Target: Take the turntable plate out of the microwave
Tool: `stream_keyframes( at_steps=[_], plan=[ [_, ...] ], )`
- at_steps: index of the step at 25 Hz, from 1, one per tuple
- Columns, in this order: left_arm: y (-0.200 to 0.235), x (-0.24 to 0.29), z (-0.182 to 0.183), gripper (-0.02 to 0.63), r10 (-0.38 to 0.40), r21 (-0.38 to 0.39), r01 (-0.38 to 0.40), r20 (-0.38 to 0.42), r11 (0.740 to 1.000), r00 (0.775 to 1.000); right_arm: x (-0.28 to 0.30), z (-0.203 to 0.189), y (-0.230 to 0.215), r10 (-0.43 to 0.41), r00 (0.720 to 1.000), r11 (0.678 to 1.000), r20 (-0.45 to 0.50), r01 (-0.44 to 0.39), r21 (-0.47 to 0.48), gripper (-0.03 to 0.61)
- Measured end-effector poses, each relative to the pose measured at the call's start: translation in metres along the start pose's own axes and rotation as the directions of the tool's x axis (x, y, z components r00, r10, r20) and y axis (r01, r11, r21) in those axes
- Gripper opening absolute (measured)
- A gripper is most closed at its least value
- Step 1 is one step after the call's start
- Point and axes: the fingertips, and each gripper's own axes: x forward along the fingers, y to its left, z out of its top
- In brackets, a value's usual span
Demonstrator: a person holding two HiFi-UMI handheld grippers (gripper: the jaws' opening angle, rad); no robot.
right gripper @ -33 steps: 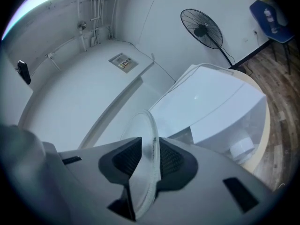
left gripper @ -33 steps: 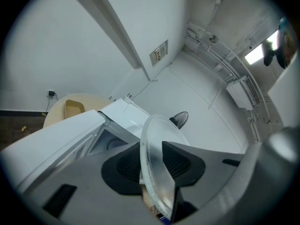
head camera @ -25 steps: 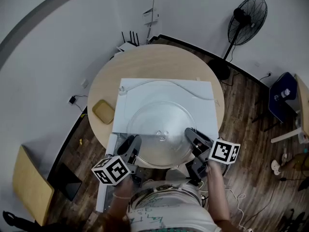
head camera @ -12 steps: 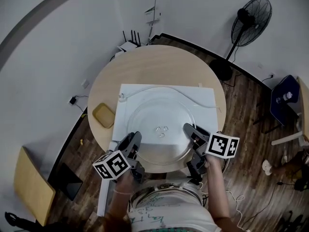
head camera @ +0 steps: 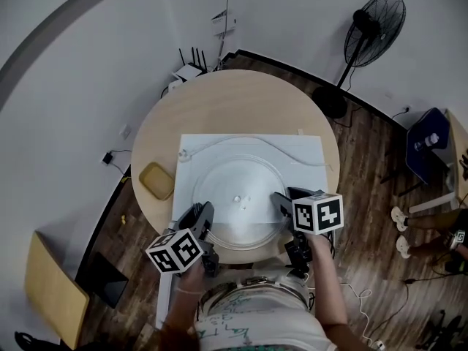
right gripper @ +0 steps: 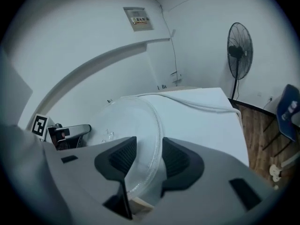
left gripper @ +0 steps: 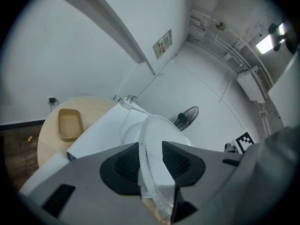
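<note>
Plate point(head camera: 238, 196) is out of the microwave point(head camera: 311, 146) and lies over its flat white top, toward the near edge. Cannot tell if it sits fully flat. Far half of the top is bare apart from a white cable point(head camera: 292, 152), so there is room to push forward. The desk point(head camera: 241, 93) beyond is open wood. Left tongs point(left gripper: 151, 161) are clamped on the plate's near-left rim. Right tongs point(right gripper: 149, 161) have just been opening: the rim stands between the pads, with a gap on each side. Against a second ago, the plate looks smaller from the head view and lies further in over the top; then its near rim overhung toward the person. The right cube now shows a marker face up. Around: yellow tray point(head camera: 156, 180) on the desk just left of the microwave, well clear of the plate. A white door panel point(head camera: 162, 284) juts out past the desk's near-left side, beside the left hand. Fan point(head camera: 374, 20) and router point(head camera: 189, 70) stand on the floor beyond the desk, and a wooden chair point(head camera: 47, 291) sits low left, all well apart.
</note>
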Motion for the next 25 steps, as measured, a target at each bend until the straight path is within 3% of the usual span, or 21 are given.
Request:
stream_keyframes(
  at_steps=[13,18,25],
  plan=[
    [0.007,0.012,0.007,0.181,0.097,0.217,-0.072,-0.106,0.974,0.990,0.004,0.000,0.001,-0.054,0.998,0.995,-0.021,0.052,-0.085,0.170],
    [0.008,0.018,0.005,0.195,0.198,0.356,-0.148,-0.108,0.923,0.974,0.008,0.007,-0.005,-0.115,0.993,0.982,0.009,0.115,-0.150,0.173],
    [0.007,0.016,0.003,0.202,0.216,0.402,-0.166,-0.084,0.901,0.973,0.006,0.014,-0.003,-0.111,0.991,0.957,0.080,0.129,-0.261,0.173]
  ],
)
